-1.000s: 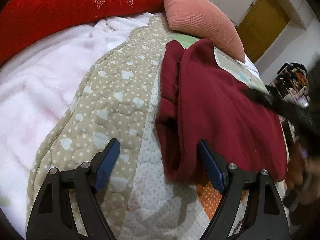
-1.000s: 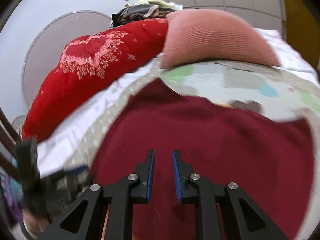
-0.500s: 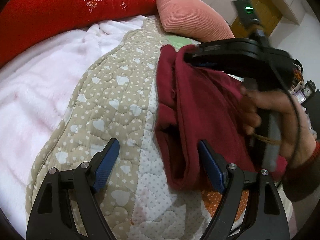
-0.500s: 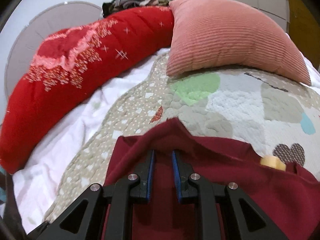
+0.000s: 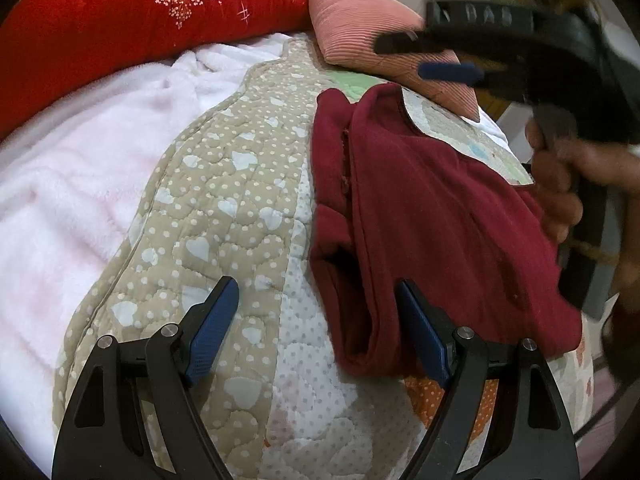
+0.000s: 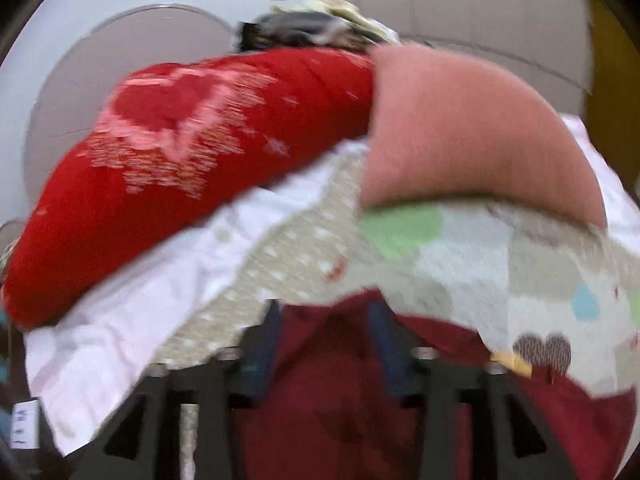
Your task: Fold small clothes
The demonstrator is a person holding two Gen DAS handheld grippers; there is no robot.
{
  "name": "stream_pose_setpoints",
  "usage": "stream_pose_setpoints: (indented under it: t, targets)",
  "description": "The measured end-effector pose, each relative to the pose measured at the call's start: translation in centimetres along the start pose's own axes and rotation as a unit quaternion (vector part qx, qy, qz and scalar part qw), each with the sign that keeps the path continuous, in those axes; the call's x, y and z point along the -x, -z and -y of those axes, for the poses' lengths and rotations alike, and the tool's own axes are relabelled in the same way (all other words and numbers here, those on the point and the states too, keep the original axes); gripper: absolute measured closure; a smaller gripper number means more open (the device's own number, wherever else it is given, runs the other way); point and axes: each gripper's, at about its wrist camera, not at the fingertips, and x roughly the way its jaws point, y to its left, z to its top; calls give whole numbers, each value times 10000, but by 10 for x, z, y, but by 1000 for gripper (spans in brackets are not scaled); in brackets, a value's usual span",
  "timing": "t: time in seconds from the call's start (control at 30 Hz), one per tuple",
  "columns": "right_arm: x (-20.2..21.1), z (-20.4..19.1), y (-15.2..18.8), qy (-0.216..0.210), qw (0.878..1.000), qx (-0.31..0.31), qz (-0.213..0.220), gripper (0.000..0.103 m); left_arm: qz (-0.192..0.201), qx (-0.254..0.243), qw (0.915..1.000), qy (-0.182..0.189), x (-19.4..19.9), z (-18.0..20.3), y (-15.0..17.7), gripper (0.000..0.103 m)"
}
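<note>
A bed fills the room, spread with a beige quilted heart-print coverlet point(image 5: 224, 184) over a fluffy white blanket point(image 5: 80, 168). A long red embroidered bolster point(image 6: 168, 168) and a pink ribbed cushion point(image 6: 472, 136) lie at its head, below a rounded pale headboard point(image 6: 132, 44). Pale panelled wardrobe doors point(image 6: 460, 8) stand behind.

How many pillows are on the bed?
2. A big red pillow with flower patterns lies along the far left of the bed, and a pink ribbed pillow sits beside it on the right, touching it, beyond the dark red garment. Others may be outside the pictures.
</note>
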Motion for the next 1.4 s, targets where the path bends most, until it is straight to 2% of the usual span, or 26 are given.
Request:
stream_pose_setpoints:
  t: [0.07, 0.17, 0.23, 0.3, 0.33, 0.37, 0.47, 0.83, 1.0, 1.13, 1.2, 1.27, 1.4]
  targets:
    - [-9, -19, -7, -125, 9983, 519, -229, 43, 19, -19, 10000, -12, 0, 0, 1, 22]
    - [-34, -48, -8, 119, 9907, 1241, -547, 43, 43, -48, 10000, -24, -1, 1, 2, 22]
    - [-53, -55, -8, 186, 9861, 1461, -772, 43, 54, -49, 10000, -3, 0, 1, 3, 22]
    - [-69, -53, -4, 190, 9826, 1469, -1119, 62, 52, -38, 10000, 31, 0, 1, 2, 22]
    - [-72, -49, -1, 233, 9806, 1494, -1246, 80, 52, -40, 10000, 39, 0, 1, 2, 22]
    - [-79, -47, 4, 317, 9772, 1576, -1390, 88, 53, -45, 10000, 45, 0, 1, 3, 22]
    - [-76, -50, 11, 357, 9739, 1828, -1300, 96, 58, -43, 10000, 54, 0, 1, 3, 22]
    - [-110, -51, 10, 694, 9805, 1476, -1096, 97, 58, -30, 9999, 134, -1, -1, 3, 21]
    - [-70, -47, -3, 402, 9903, 1064, -796, 96, 54, -30, 9999, 126, -2, -1, 2, 21]
    - [-30, -34, -1, -2, 9980, 253, -572, 84, 50, -33, 9999, 118, -1, 0, 3, 21]
    - [-12, -30, 7, 91, 9987, 135, -479, 82, 48, -37, 9999, 113, -1, 0, 3, 21]
    - [-4, -28, 18, 372, 9978, 176, -516, 82, 47, -34, 9999, 117, -1, 0, 3, 21]
    - [-21, -22, 33, 578, 9955, 215, -721, 82, 49, -39, 9999, 113, -1, 0, 3, 21]
